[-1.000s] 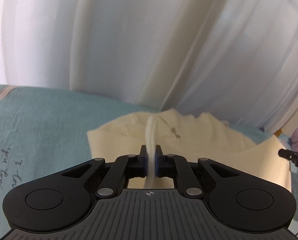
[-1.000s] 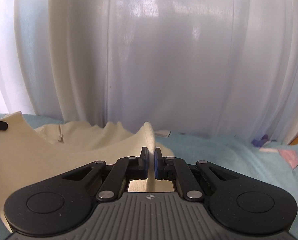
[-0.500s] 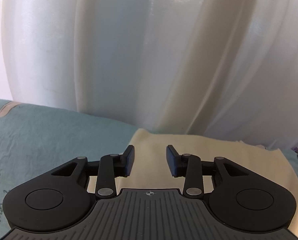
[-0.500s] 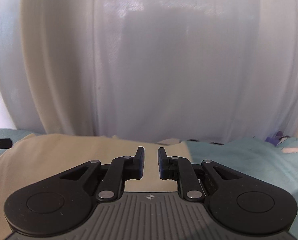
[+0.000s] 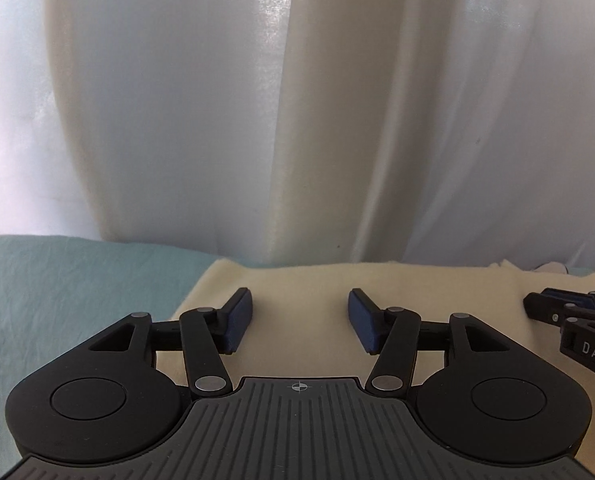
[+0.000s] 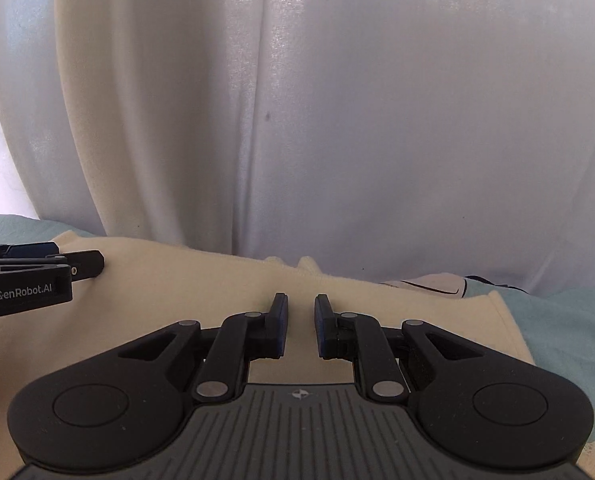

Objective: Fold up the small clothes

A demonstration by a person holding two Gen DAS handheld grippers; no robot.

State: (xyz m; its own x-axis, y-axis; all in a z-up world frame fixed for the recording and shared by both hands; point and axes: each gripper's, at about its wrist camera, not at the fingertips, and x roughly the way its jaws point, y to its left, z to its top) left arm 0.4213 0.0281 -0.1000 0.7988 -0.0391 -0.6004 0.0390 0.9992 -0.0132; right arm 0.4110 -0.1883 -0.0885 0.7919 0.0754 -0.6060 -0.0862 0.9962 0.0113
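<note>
Pale sheer curtain (image 5: 297,112) fills the upper frame, daylight glowing through its folds; a teal sheet (image 5: 69,280) lies lower left.

Garment (image 5: 297,300) lies flat on the bedsheet (image 5: 77,288), far edge toward 12 o'clock, just before the curtain (image 5: 297,120) hanging behind the bed. Left gripper (image 5: 300,320) over the garment's 9 o'clock end; sheet runs on beyond toward 9. Right gripper (image 6: 301,322) over the 3 o'clock half, sheet (image 6: 569,320) bare past the garment's edge at 3. Each gripper appears at the other's side: right one (image 5: 569,320) at 3 in the left view, left one (image 6: 37,276) at 9 in the right view. Another cloth (image 6: 437,282) at 1 o'clock, behind the garment's corner, against the curtain (image 6: 337,120).
</note>
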